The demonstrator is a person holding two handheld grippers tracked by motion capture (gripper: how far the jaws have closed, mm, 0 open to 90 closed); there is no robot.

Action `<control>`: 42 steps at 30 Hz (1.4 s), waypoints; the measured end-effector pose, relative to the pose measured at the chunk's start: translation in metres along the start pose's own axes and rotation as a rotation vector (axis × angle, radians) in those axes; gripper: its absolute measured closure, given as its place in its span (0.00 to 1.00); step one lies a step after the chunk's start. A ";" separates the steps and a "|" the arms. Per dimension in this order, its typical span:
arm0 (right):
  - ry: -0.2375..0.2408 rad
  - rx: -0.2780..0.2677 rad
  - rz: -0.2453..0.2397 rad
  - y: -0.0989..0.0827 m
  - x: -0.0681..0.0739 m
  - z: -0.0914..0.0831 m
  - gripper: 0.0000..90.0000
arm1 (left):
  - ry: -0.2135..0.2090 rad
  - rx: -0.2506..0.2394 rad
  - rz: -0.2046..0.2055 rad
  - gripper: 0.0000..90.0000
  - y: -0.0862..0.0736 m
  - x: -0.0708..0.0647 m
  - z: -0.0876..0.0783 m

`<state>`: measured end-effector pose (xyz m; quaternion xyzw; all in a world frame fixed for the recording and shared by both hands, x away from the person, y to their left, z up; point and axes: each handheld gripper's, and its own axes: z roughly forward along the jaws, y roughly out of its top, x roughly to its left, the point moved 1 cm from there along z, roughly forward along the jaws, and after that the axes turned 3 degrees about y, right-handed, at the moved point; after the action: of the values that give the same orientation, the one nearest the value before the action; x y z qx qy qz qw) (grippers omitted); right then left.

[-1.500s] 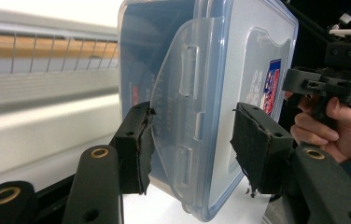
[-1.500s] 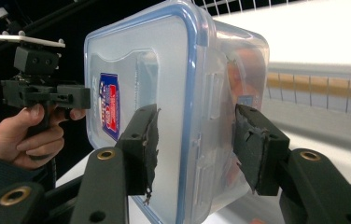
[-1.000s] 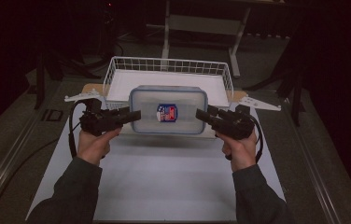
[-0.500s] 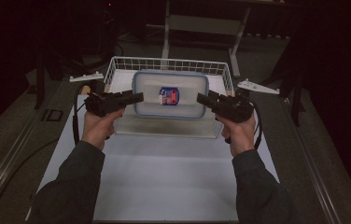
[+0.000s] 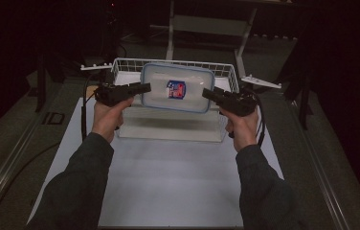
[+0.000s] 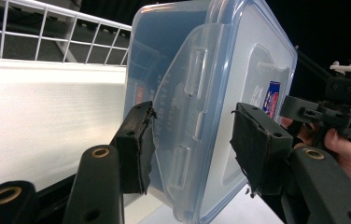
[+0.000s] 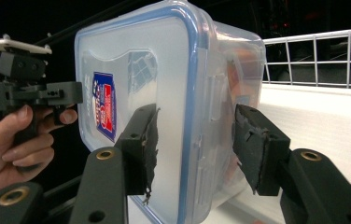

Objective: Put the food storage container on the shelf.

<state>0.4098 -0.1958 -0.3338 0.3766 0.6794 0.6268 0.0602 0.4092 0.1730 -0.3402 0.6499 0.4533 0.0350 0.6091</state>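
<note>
Over the basket (image 5: 120, 64) at the table's far edge | our left tongs (image 5: 145, 87) and right tongs (image 5: 206, 92) each pinch an end of the box (image 5: 178, 86)

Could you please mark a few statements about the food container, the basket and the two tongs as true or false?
1. The plastic food container is held up between the left tongs and the right tongs. True.
2. The container's lid is off. False: the blue-rimmed lid is on.
3. A white wire basket stands on the table behind the container. True.
4. The lid is plain, with no label. False: it bears a red and blue sticker.
5. One hand holds both tongs. False: each hand holds one.
</note>
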 end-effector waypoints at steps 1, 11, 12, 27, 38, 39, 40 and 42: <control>-0.004 0.002 0.002 0.001 -0.001 0.001 0.56 | -0.003 -0.002 -0.015 0.55 0.000 0.003 0.002; -0.020 -0.017 0.049 0.006 -0.007 0.008 0.55 | 0.001 -0.024 -0.081 0.55 0.003 0.011 0.008; -0.022 -0.021 0.051 0.006 -0.007 0.009 0.55 | 0.000 -0.026 -0.085 0.55 0.004 0.011 0.009; -0.079 0.016 0.049 0.000 -0.011 0.019 0.50 | 0.029 -0.016 -0.123 0.47 0.001 0.016 0.020; -0.100 -0.032 0.095 -0.003 -0.014 0.028 0.44 | 0.072 -0.077 -0.171 0.47 0.002 0.021 0.024; -0.104 -0.039 0.087 -0.002 -0.014 0.027 0.42 | 0.088 -0.086 -0.154 0.49 0.003 0.018 0.022; -0.121 -0.050 0.077 -0.002 -0.013 0.025 0.42 | 0.081 -0.095 -0.150 0.49 0.003 0.017 0.020; -0.145 -0.037 0.052 -0.002 -0.012 0.022 0.42 | 0.091 -0.102 -0.142 0.48 0.004 0.016 0.017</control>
<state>0.4302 -0.1852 -0.3448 0.4375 0.6516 0.6116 0.0999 0.4312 0.1707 -0.3493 0.5819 0.5231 0.0446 0.6211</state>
